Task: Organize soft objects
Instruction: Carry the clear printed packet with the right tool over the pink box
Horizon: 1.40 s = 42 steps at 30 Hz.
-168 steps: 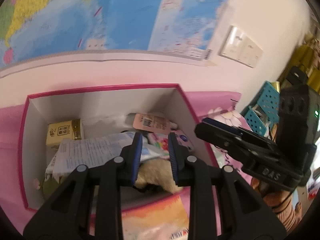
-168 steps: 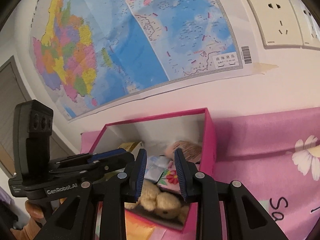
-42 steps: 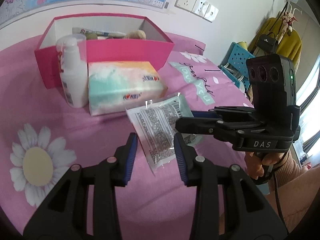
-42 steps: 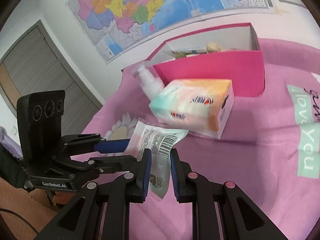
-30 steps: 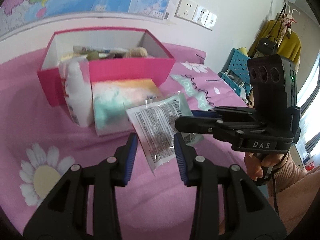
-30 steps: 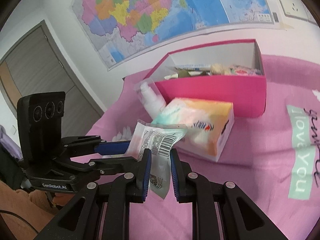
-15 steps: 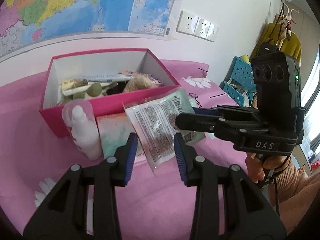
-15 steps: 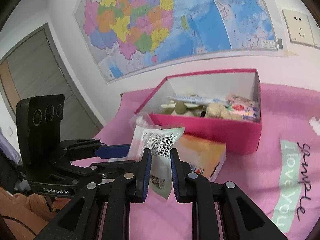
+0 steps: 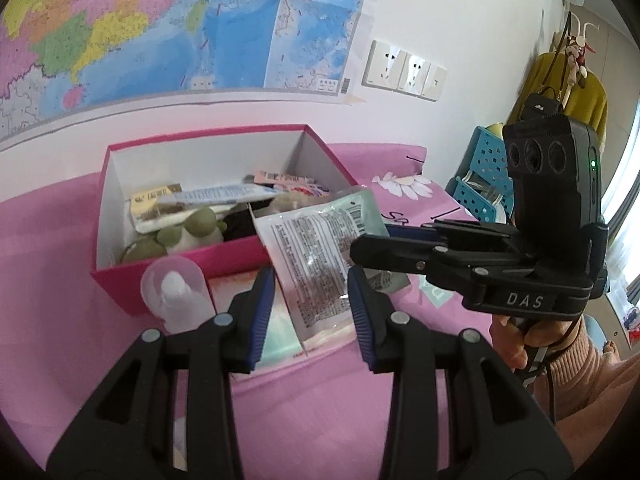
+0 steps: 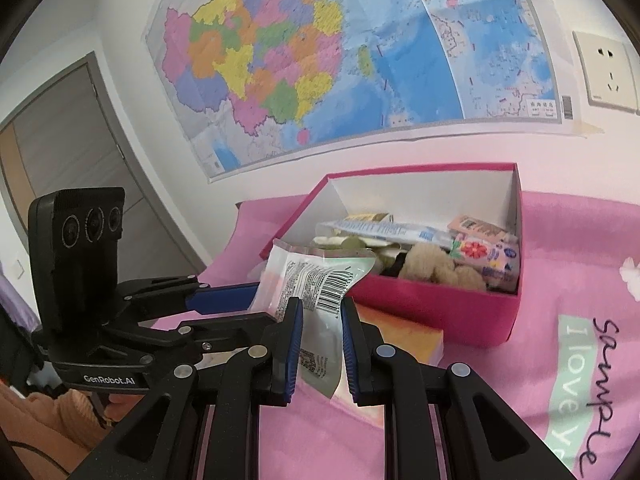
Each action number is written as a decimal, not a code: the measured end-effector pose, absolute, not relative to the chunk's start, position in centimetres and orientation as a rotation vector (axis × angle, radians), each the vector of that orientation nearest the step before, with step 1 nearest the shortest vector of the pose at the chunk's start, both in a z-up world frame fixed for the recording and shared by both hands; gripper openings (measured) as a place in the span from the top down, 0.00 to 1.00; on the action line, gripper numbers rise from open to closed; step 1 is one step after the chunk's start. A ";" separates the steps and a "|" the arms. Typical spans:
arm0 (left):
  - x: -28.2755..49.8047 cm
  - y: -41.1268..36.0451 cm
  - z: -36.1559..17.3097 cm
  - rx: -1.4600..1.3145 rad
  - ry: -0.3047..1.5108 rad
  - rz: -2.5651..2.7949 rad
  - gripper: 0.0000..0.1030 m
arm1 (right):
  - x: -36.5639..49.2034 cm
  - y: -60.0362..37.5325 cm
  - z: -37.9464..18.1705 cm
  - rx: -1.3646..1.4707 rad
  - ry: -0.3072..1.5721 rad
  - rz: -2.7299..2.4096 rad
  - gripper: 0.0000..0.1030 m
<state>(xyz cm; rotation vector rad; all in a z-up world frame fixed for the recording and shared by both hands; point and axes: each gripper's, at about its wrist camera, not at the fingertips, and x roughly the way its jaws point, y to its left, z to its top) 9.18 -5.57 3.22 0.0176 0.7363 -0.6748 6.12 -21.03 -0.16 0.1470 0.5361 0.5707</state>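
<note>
- Left wrist view: the left gripper (image 9: pixel 310 276) stands partly open. The packet (image 9: pixel 316 248) shows between its two fingers, but the near pad (image 9: pixel 262 312) is clear of it, with the tissue pack (image 9: pixel 280 336) showing through the gap.
- The right gripper (image 9: pixel 360 244) reaches in from this tool's right side and is clamped on the packet's edge. A hand (image 9: pixel 516 340) holds its grip.
- Just ahead of the left fingertips and lower sits the pink box (image 9: pixel 240 252), with a capped bottle (image 9: pixel 176 292) to the tool's left front.
- Right wrist view: the right gripper (image 10: pixel 321 304) is narrow, and the packet (image 10: pixel 308 280) fills the space between its pads, off the pink cloth (image 10: pixel 540 360).
- The box (image 10: pixel 440 316) lies ahead and to the right, and holds a beige plush toy (image 10: pixel 436 268).
</note>
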 end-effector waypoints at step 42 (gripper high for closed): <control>15.7 -6.8 5.6 0.033 0.700 -0.612 0.61 | 13.0 -21.8 2.2 0.192 0.500 0.533 0.82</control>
